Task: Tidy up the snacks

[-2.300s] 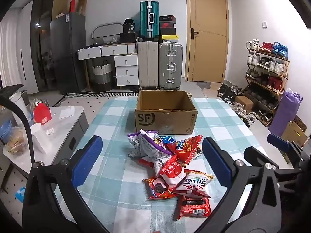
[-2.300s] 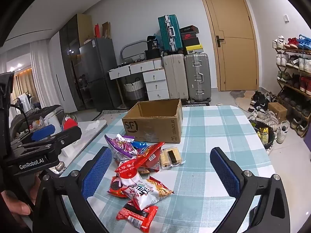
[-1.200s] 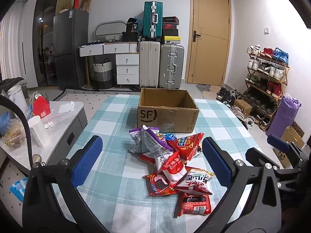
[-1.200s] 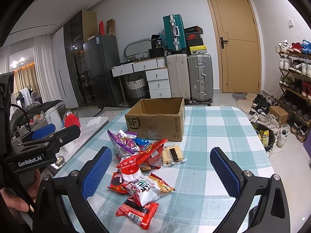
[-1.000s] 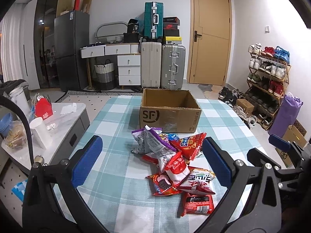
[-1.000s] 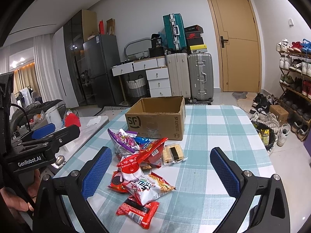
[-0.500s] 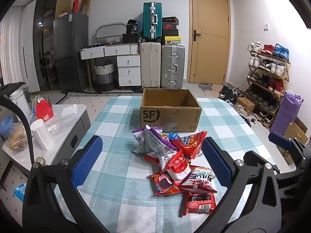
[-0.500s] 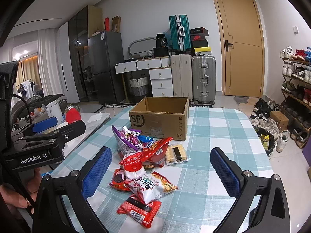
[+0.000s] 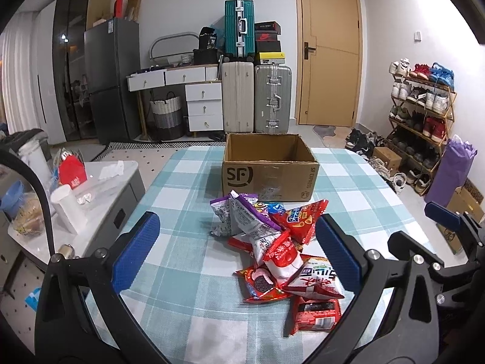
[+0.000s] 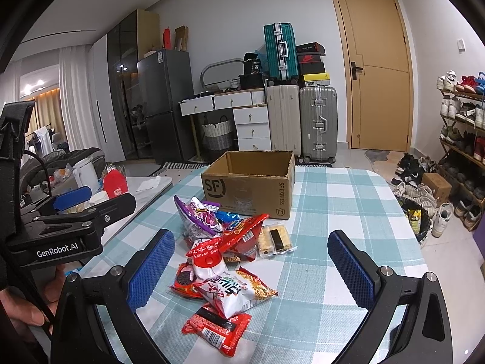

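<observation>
A pile of snack packets lies on the checked tablecloth in front of an open cardboard box with nothing visible inside. The pile holds a purple bag, a red chip bag, a white noodle packet, a red flat packet nearest me, and a clear cracker pack. My left gripper is open above the table's near edge, the pile between its fingers. My right gripper is open too, hovering over the pile.
A low white side table with cups and a red bag stands left of the table. Suitcases, drawers and a fridge line the back wall. A shoe rack and a bin stand at the right.
Both grippers have drifted slightly, so the box and pile sit a bit further right in the views. Nothing on the table has moved; both stay open.
</observation>
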Available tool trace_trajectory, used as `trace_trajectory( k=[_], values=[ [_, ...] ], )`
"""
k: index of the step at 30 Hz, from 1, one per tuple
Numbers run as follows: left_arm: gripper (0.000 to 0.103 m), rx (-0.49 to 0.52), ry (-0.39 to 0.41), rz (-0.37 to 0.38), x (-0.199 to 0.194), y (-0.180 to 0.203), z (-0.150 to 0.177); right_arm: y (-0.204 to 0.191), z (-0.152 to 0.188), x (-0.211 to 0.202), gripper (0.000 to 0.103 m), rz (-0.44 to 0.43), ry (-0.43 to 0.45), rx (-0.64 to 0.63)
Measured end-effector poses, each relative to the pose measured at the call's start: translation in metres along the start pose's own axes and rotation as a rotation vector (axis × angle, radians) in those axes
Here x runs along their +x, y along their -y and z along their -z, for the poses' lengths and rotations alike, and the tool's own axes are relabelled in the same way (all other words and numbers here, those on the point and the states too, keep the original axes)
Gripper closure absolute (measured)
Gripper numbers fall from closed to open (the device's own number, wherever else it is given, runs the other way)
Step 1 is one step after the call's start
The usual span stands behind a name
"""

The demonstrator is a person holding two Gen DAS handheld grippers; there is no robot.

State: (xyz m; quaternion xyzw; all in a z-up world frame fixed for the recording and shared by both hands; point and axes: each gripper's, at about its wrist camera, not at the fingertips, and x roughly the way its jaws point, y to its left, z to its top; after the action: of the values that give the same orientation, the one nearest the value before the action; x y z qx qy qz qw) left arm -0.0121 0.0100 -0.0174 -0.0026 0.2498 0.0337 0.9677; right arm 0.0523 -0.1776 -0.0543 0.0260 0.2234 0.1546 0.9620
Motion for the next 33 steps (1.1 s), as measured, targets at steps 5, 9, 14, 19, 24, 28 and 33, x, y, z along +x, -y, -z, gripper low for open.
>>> trace_trajectory(
  k=[5, 9, 14, 19, 24, 28, 33],
  values=[
    [0.001, -0.001, -0.016, 0.015, 0.003, 0.0, 0.0, 0.003, 0.001, 0.003, 0.0, -0.01, -0.009, 0.02],
    [0.001, 0.007, -0.024, 0.019, 0.006, 0.003, 0.001, 0.008, 0.003, 0.006, 0.0, -0.009, -0.014, 0.031],
    [0.001, 0.01, -0.026, 0.019, 0.006, 0.005, 0.001, 0.011, 0.005, 0.011, 0.0, -0.009, -0.025, 0.032],
    [0.001, 0.01, -0.038, 0.017, 0.013, 0.004, 0.006, 0.014, 0.01, 0.02, 0.0, -0.013, -0.046, 0.028],
    [0.001, -0.002, -0.061, 0.018, 0.025, -0.005, 0.016, 0.016, 0.021, 0.041, 0.0, -0.061, -0.108, 0.037],
    [0.001, -0.01, -0.087, 0.015, 0.04, -0.014, 0.027, 0.015, 0.033, 0.064, 0.0, -0.12, -0.17, 0.034],
    [0.001, -0.016, -0.131, 0.022, 0.064, -0.024, 0.043, 0.01, 0.049, 0.092, 0.0, -0.167, -0.236, 0.027]
  ],
)
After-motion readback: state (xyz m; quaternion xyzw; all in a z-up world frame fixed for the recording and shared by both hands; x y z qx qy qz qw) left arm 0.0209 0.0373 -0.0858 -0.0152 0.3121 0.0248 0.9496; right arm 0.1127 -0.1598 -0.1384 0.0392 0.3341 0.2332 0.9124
